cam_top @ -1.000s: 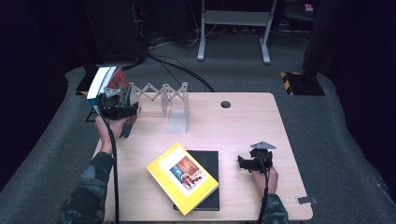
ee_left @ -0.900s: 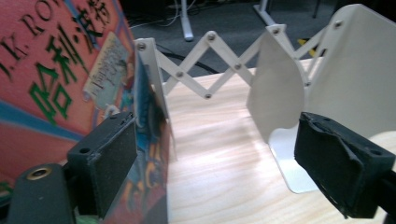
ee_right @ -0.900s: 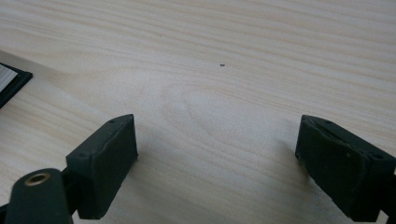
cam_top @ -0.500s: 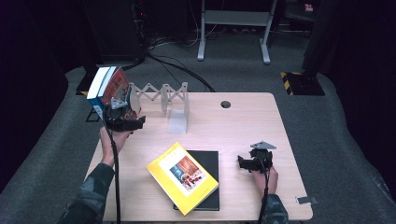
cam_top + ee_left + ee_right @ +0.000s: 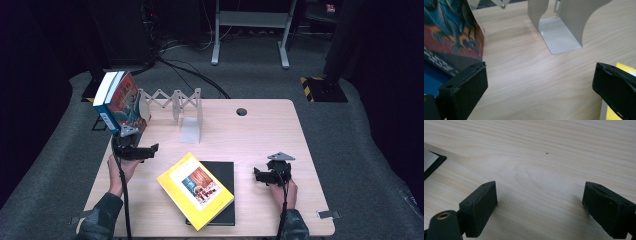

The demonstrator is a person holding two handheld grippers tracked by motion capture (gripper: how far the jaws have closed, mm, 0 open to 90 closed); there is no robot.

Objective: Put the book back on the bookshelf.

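Now | L tool [image 5: 150,148] wide, by dragon-cover book [image 5: 125,102] | R tool [image 5: 260,175] wide | yellow book [image 5: 195,190] txt unreadable

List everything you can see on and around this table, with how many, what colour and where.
Table: one, light wood, centre, with a round hole near its far edge.
Upright books: two, one with a blue and red cover, one with a white spine side, leaning at the far left corner.
Expanding book rack: one, grey metal, far left of the table.
Yellow book: one, lying flat on top of the black book.
Black book: one, lying flat, near centre.
Floor cables: several, black, behind the table.
Metal stand: one, grey, at the back.
Left hand-held gripper: black, open, just in front of the upright books.
Right hand-held gripper: black, open, over bare table near the right.
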